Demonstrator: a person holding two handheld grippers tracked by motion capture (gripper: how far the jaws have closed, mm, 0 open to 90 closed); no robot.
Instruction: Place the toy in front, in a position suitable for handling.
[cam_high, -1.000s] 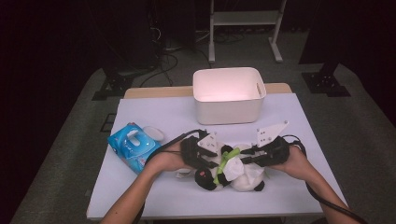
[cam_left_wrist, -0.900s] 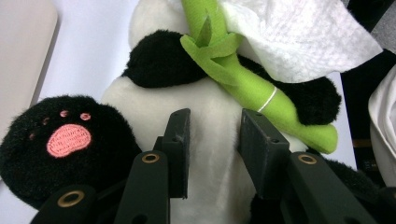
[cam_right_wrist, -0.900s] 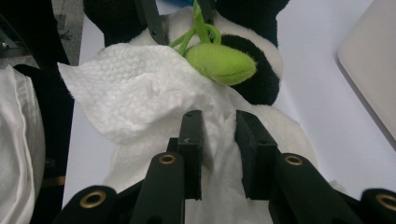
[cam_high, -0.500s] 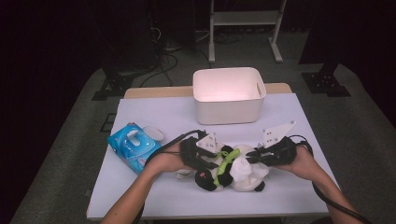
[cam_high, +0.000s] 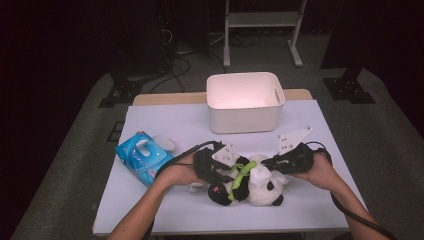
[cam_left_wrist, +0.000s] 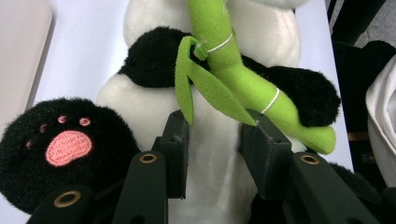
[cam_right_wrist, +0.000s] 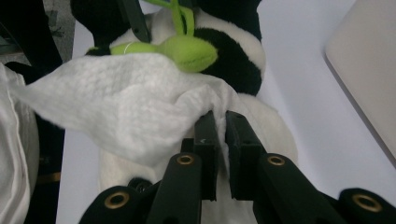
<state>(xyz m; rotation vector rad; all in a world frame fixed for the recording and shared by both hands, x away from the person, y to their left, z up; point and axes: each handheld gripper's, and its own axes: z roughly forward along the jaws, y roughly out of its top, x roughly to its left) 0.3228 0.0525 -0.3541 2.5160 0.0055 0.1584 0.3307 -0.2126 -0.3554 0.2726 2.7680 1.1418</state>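
In the high view, a plush panda (cam_high: 252, 186) is seen lying on the white tabletop (cam_high: 320, 200) in the lower middle of the frame, with a green plush bamboo stalk (cam_high: 242, 175) across its body. The left gripper (cam_high: 227, 172) is held against the panda from the left and the right gripper (cam_high: 265, 164) from the right. A white bin (cam_high: 245, 102) is placed above them in the centre of the frame, and a blue wipes packet (cam_high: 142, 157) lies at the left, well apart from the bin.

In the left gripper view, the fingers (cam_left_wrist: 175, 154) are seen pressed into the panda's white belly (cam_left_wrist: 215, 177) at the lower middle, a fold of plush being pinched between them. The bamboo stalk (cam_left_wrist: 243, 79) runs from the top centre down to the right, just above the fingers, and a black paw with a pink pad (cam_left_wrist: 65, 147) is seen at the lower left.

In the right gripper view, the fingers (cam_right_wrist: 205, 135) are seen nearly pressed together at the lower middle, having just been closing, with the edge of a white wipe (cam_right_wrist: 126, 112) pinched between them. The wipe is spread over the panda (cam_right_wrist: 233, 51) towards the left, and the green stalk tip (cam_right_wrist: 187, 51) shows just above it.
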